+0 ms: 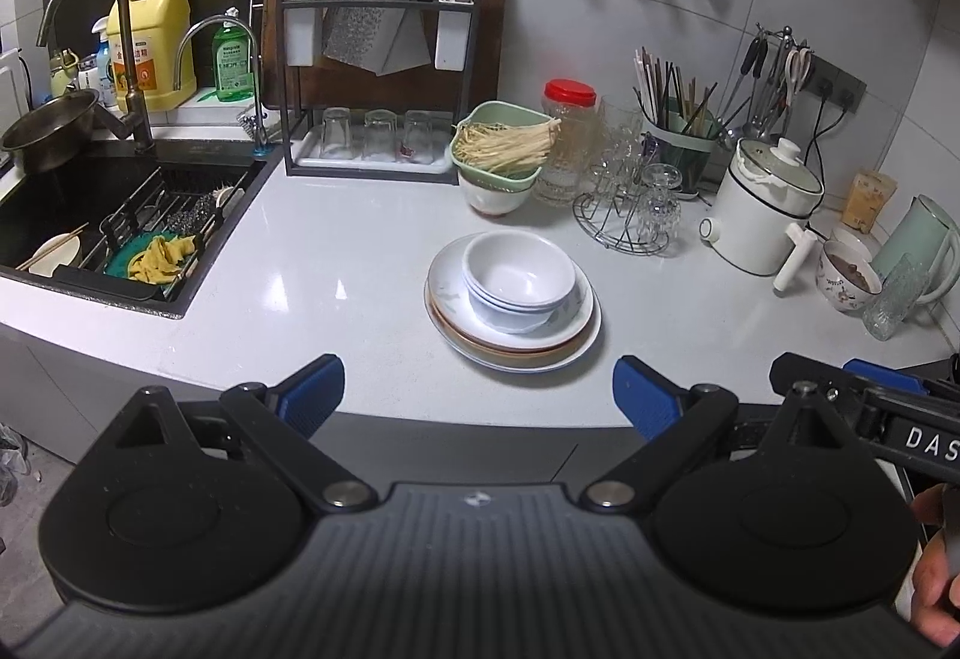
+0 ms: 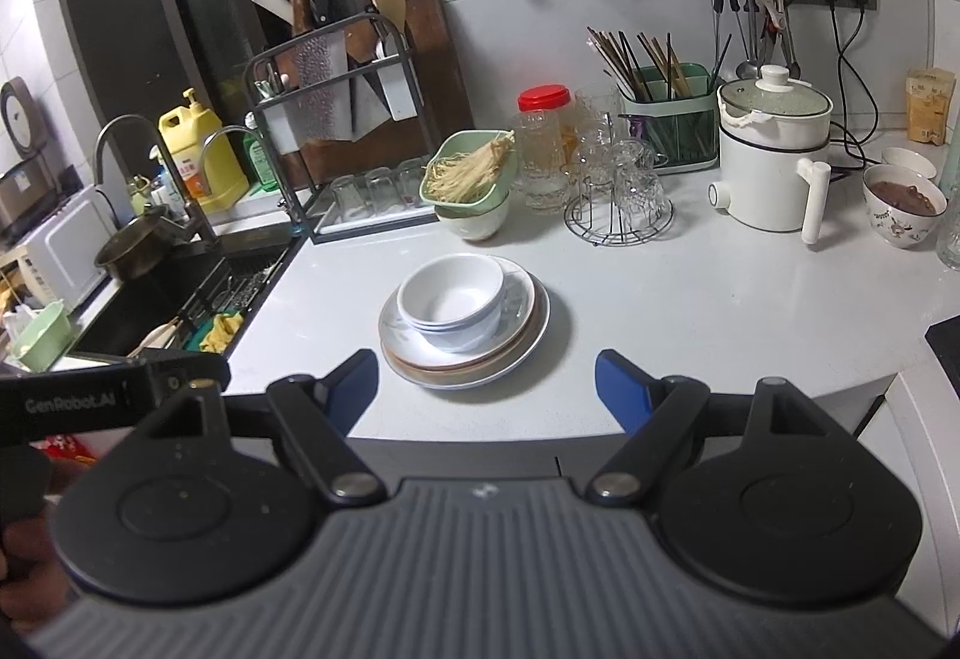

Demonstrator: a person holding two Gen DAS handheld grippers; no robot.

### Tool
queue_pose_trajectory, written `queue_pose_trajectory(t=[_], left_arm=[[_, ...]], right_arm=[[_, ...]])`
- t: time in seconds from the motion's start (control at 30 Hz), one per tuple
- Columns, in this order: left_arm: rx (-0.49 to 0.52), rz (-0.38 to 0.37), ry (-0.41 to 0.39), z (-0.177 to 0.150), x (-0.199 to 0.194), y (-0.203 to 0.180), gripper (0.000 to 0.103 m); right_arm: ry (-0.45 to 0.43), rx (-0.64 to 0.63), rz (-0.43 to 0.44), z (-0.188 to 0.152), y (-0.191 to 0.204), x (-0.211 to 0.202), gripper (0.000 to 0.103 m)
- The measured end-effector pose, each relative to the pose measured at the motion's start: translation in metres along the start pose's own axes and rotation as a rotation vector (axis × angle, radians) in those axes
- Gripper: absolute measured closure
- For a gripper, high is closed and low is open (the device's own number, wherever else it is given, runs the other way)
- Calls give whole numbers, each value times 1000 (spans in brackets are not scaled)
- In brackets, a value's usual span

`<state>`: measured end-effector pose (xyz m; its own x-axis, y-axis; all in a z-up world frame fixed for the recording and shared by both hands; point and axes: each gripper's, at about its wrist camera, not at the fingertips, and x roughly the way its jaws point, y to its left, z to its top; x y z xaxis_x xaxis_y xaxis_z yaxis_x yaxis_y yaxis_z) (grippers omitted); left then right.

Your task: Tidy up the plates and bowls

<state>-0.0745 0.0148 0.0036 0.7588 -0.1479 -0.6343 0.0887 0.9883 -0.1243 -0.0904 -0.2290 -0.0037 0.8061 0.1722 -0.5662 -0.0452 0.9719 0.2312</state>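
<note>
Both grippers, left [image 1: 479, 398] and right [image 2: 487, 389], are held released and empty before the counter [image 1: 336, 263], where bowls [image 1: 519, 278] are nested on stacked plates [image 1: 516, 344]; stacking is judged done, putting away possibly left

Lower plates [image 1: 516, 353] mostly hidden under stacked bowls [image 1: 519, 278]; exact count unclear. Hand [image 1: 936, 587] cut by right edge. Detergent jug [image 1: 157, 53] label unreadable.

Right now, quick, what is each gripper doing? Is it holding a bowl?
Left gripper: open, holding nothing.
Right gripper: open, holding nothing; the bowls sit on the plates.
</note>
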Motion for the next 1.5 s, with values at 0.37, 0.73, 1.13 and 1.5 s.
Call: queue_pose_trajectory(t=[0.37, 0.73, 1.13, 1.5], left_arm=[[-9, -6, 5, 2, -1, 5, 5], [-3, -22, 5, 9, -1, 4, 5], [20, 17, 6, 11, 3, 6, 5], [13, 20, 11, 10, 3, 12, 5]], right_arm=[[-6, -3, -1, 3, 5, 2, 22], [-6, -4, -16, 4, 8, 4, 22], [5, 4, -20, 5, 10, 7, 22], [12, 1, -23, 4, 12, 11, 22]])
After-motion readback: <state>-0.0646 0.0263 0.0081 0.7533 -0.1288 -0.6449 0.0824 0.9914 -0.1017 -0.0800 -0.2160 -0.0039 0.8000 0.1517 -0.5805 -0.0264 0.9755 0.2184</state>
